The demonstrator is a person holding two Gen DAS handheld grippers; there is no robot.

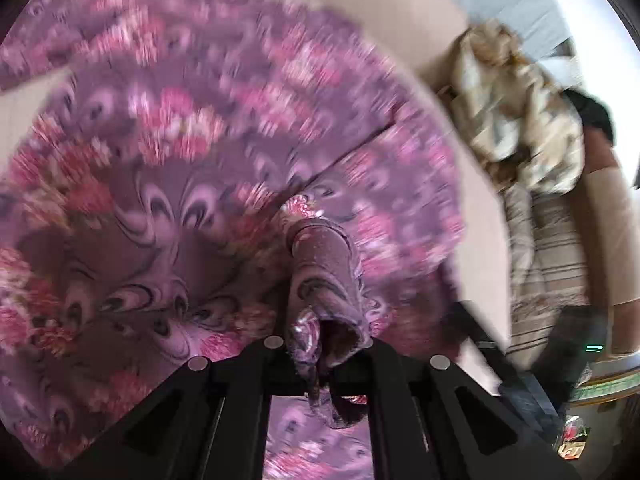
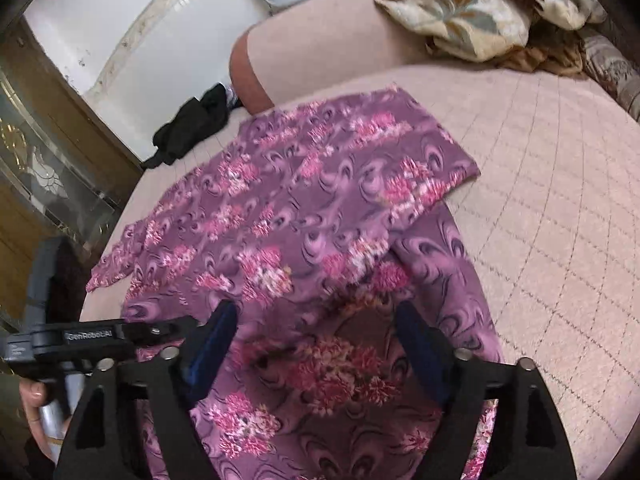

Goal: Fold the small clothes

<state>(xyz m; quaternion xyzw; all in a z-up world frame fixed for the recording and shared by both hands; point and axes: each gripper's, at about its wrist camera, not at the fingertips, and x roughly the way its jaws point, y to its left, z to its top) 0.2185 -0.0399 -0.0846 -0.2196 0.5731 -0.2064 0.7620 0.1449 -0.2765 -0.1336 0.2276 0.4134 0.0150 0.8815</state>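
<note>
The purple fabric garment printed with pink flowers and dark swirls [image 2: 320, 208] lay spread across the pale pink quilted bed [image 2: 552, 200], one part folded over the rest, its near end reaching under both tools. The left gripper [image 1: 326, 356] pointed steeply down at the bed and was clamped shut on a bunched fold of that cloth, which stood up in a ridge between its black arms in the left wrist view, blurred around the edges. In the right wrist view the left gripper's black body showed at the lower left, a hand [image 2: 38, 408] wrapped around its grey handle. The right gripper [image 2: 316, 340] also tilted downward, its blue-padded fingers [image 2: 212, 336] standing wide apart over the near part of the garment, with flowered cloth lying between them but not pinched. At the far side of the bed sat a crumpled cream blanket with a leaf pattern [image 2: 472, 8], and a small black cloth [image 2: 192, 128] lay near the bed's edge, well apart from the garment.
</note>
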